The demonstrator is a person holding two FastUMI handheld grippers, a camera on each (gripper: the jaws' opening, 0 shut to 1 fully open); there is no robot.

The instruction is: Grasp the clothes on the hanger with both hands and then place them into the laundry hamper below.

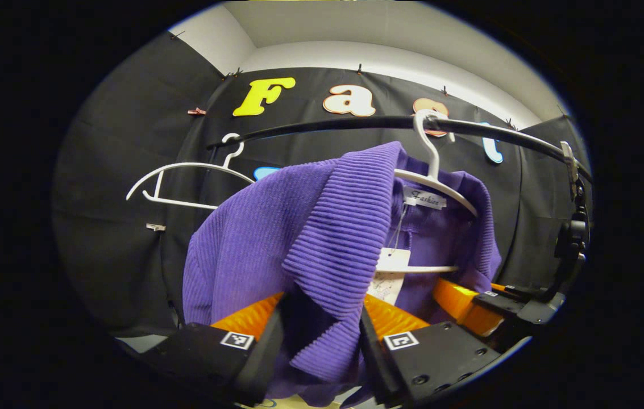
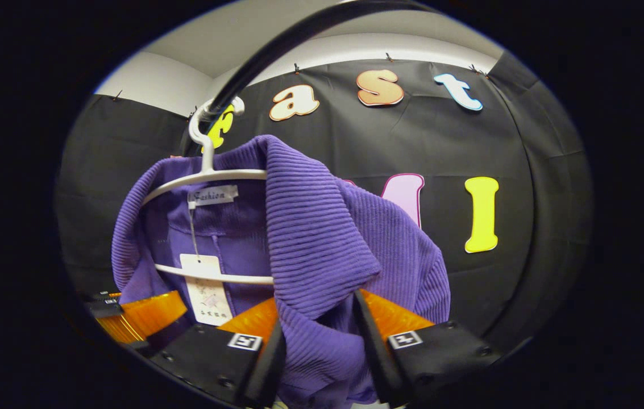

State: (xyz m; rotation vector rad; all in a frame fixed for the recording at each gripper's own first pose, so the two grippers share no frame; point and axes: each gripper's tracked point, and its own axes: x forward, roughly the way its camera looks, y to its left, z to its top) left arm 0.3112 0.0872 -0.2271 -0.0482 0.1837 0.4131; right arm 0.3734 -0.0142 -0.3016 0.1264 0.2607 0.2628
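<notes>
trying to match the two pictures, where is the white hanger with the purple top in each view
Left gripper view: the white hanger sits upper right of centre, hooked on the black rail, with the purple top draped to its left.
Right gripper view: the hanger sits upper left, the top spilling to its right.
Shared landmark: the paper tag hanging under the collar.

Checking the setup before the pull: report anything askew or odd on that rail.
The purple sweater hangs bunched and lopsided on its white hanger, its ribbed collar pulled out between each gripper's fingers. A paper tag dangles inside. A second hanger hangs bare on the rail.
</notes>
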